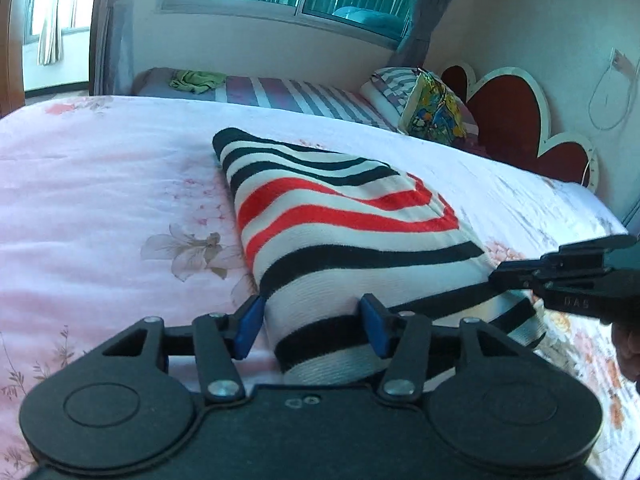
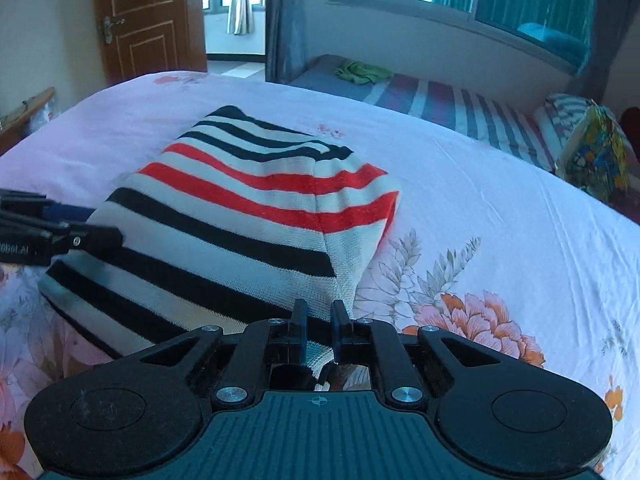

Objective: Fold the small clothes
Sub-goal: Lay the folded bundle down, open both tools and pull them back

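A small knitted garment with black, red and white stripes [image 1: 340,232] lies folded on the pink floral bedsheet [image 1: 100,184]. My left gripper [image 1: 312,328] is open, its blue-padded fingers either side of the garment's near hem. My right gripper [image 2: 320,320] is shut on the garment's near corner [image 2: 344,276]; it also shows in the left wrist view [image 1: 516,276] at the right edge of the cloth. The garment fills the middle of the right wrist view [image 2: 248,216], and the left gripper [image 2: 80,236] enters there from the left.
A second bed with a striped sheet [image 1: 304,96] stands beyond, with a green cloth [image 1: 198,80] on it and a colourful bag [image 1: 436,108] by its pillow. A heart-shaped red headboard [image 1: 512,116] is at the right. A brown door [image 2: 144,16] is at the far left.
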Available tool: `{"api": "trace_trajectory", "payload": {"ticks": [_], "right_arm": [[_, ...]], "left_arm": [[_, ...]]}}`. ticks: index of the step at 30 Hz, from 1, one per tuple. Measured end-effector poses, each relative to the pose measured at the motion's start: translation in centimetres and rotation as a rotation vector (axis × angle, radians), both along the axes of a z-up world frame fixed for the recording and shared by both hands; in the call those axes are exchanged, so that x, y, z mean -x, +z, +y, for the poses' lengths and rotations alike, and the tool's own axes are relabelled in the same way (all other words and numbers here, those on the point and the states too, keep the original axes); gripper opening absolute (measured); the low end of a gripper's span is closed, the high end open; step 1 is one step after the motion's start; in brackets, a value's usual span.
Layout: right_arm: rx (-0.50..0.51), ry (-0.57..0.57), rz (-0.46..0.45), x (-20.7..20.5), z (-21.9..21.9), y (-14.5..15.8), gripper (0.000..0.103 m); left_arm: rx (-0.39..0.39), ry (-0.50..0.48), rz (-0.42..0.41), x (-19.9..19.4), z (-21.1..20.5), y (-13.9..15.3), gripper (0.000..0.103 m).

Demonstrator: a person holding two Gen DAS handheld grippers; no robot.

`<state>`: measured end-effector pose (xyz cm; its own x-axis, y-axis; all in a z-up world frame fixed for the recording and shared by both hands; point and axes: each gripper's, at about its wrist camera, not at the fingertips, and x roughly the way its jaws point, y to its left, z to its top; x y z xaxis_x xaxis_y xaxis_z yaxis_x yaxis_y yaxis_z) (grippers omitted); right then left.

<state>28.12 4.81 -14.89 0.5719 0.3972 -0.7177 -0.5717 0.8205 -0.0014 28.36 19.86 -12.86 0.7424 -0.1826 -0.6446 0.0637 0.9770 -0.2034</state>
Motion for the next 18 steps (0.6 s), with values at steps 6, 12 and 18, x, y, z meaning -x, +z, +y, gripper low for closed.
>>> {"api": "trace_trajectory", "payload": {"ticks": [6, 12, 18], "right_arm": [[-0.056, 0.026, 0.0, 3.2, -2.4, 2.9, 0.011], [-0.041, -0.012, 0.055, 4.0, -3.0, -0.7, 0.011], [-0.163, -0.086, -0.024, 8.9, -7.6, 3.2, 0.086]], "left_arm": [[-0.083, 0.032, -0.001, 3.4, -1.2, 0.7, 0.069], [-0.114, 0.128, 0.047, 4.0, -2.1, -2.1, 0.101], [-0.178, 0.149, -0.024, 9.5, -4.7, 2.6, 0.102]]}}
